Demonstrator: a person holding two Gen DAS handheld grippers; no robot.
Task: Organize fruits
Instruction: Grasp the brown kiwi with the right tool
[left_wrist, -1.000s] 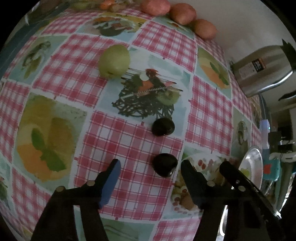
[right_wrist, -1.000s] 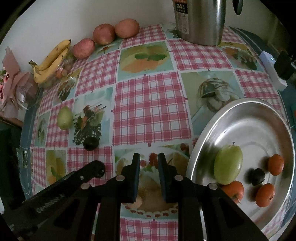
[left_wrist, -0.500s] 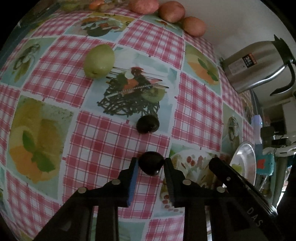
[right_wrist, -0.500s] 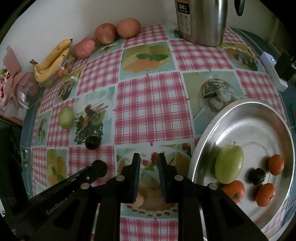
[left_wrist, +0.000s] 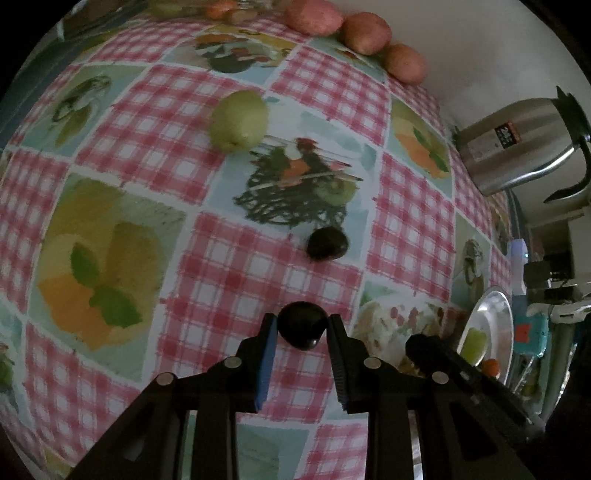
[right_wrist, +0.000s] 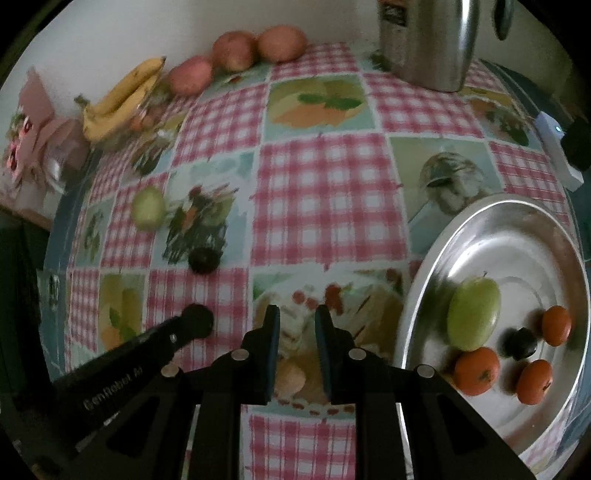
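Observation:
My left gripper is shut on a dark plum, held just above the checked tablecloth. A second dark plum lies on the cloth beyond it, and a green pear sits farther back. My right gripper hangs shut and empty over the cloth, left of the steel plate. That plate holds a green pear, a dark plum and three orange fruits. The left gripper's body shows at the lower left of the right wrist view.
Three reddish apples and a bunch of bananas line the back wall. A steel kettle stands at the back right. A white device lies by the table's right edge. Pink packaging sits at the far left.
The left gripper's jaws went from wide open around the near plum to shut on it, and the plum has come slightly off the cloth. The right gripper stayed put.

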